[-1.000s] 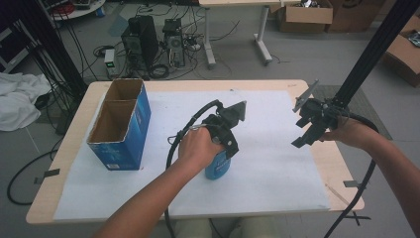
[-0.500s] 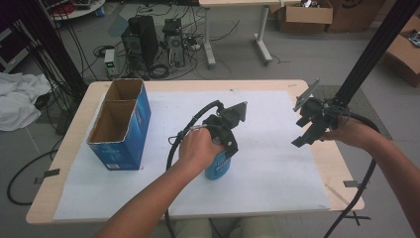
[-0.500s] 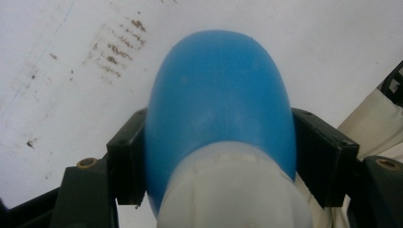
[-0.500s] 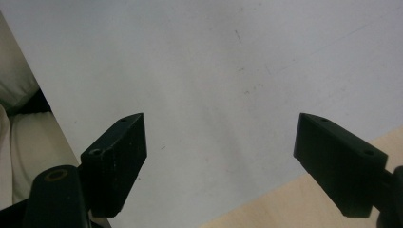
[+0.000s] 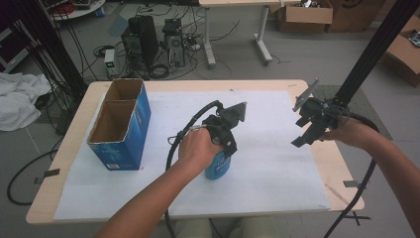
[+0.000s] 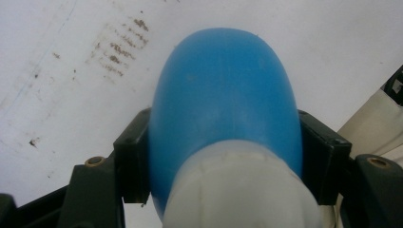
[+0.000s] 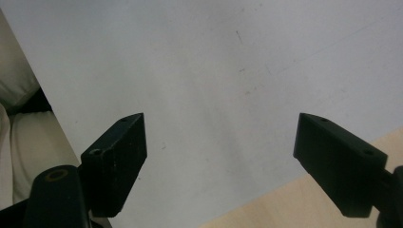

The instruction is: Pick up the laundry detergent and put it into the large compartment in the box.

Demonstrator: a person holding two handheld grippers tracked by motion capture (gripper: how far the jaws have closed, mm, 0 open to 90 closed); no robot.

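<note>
1. Your left hand-held gripper (image 5: 224, 141) is clamped on a blue bottle (image 5: 218, 166); in the left gripper view its two black jaws press against either side of the blue bottle (image 6: 223, 90), just below the bottle's white cap (image 6: 237, 190).
2. The bottle stands upright on the white sheet (image 5: 277, 148) that covers the desk (image 5: 74, 129), near the middle and a little toward the near edge.
3. Your right hand-held gripper (image 5: 309, 126) is held above the desk's right edge with its jaws wide apart and nothing between them; the right gripper view (image 7: 221, 156) looks down on the white sheet and a strip of bare wood at the desk's edge.
4. A blue cardboard box (image 5: 121, 124), open at the top and split into two compartments, stands by the left edge, well apart from the bottle.
</note>
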